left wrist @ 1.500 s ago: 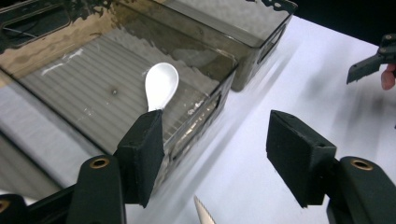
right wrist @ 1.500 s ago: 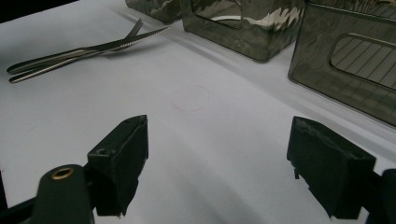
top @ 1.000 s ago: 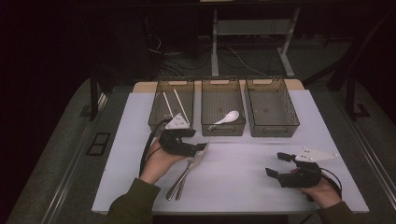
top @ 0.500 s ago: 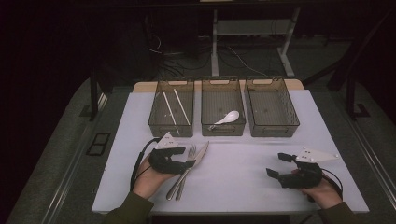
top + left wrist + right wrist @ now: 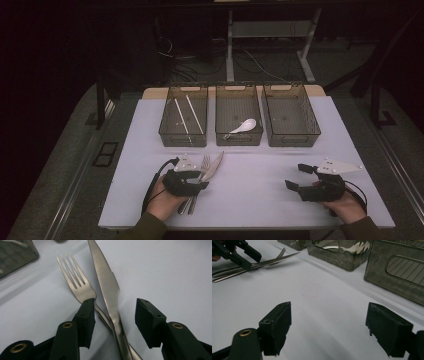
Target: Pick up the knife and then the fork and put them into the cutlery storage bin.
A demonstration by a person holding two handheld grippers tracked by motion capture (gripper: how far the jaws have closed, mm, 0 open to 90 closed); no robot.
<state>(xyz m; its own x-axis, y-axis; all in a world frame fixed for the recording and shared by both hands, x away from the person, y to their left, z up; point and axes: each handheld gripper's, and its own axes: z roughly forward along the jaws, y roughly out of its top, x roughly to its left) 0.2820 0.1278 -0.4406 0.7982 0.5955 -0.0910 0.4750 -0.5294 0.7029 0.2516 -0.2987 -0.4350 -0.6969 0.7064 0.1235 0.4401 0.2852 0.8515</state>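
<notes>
On the near left part of the white table (image 5: 260, 200), the left tool (image 5: 202, 184) is low over two pieces of steel cutlery, a fork (image 5: 76, 285) and a knife (image 5: 106, 285), which lie side by side and cross each other at their handles. From the left gripper view, the jaws of this tool stand on both sides of the crossed handles: one pad is just at the neck of the fork, and the other pad is apart from the knife, with bare table between. The jaws have just been closing, with the fork and the knife between them, but they are half open and do not press on the cutlery. The prongs of the fork and the tip of the knife point away from the person, toward the bins.

At the near right of the table, the right tool (image 5: 296, 177) is held just above the surface with its jaws wide, and nothing is between them.

At the far side of the table three dark see-through bins stand in a row. The left bin (image 5: 183, 137) holds white chopsticks (image 5: 187, 114), the middle bin (image 5: 238, 137) holds a white spoon (image 5: 245, 125), and the right bin (image 5: 292, 137) is beside it.
</notes>
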